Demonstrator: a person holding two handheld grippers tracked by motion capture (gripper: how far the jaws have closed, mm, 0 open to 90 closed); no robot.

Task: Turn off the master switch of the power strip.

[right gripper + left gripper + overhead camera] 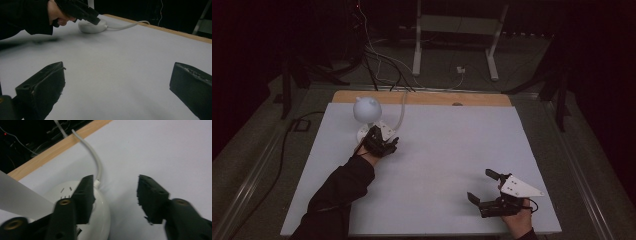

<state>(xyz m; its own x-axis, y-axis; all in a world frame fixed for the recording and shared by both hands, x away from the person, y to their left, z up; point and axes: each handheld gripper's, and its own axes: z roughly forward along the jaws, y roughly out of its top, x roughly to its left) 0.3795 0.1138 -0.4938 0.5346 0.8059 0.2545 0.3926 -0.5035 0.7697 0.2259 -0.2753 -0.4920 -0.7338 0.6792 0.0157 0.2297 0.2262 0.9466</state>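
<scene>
1. The task's thing is a small white lamp [367, 116] with a globe head on a round base [98, 212]. It stands at about 10 o'clock on the counter [447, 150], close to the far wooden edge [422, 98].
2. Its white cable [93, 152] leaves the base and runs off over that far edge, which is likely why the lamp sits so far back: the lead has to reach the dark floor behind.
3. The left gripper [384, 144] is at the lamp's base, reached out on a dark sleeve [339, 192]. In the left gripper view its jaws stand apart, one lying over the top of the base and the other out over bare counter, so nothing is pinched between them.
4. My guess is that the hand is working a control on the base rather than lifting it.
5. The right gripper [484, 192] rests at about 5 o'clock, well apart from the lamp. Its jaws are spread wide with only bare counter between them.
6. It seems parked there to stay clear while the left hand works alone.
</scene>
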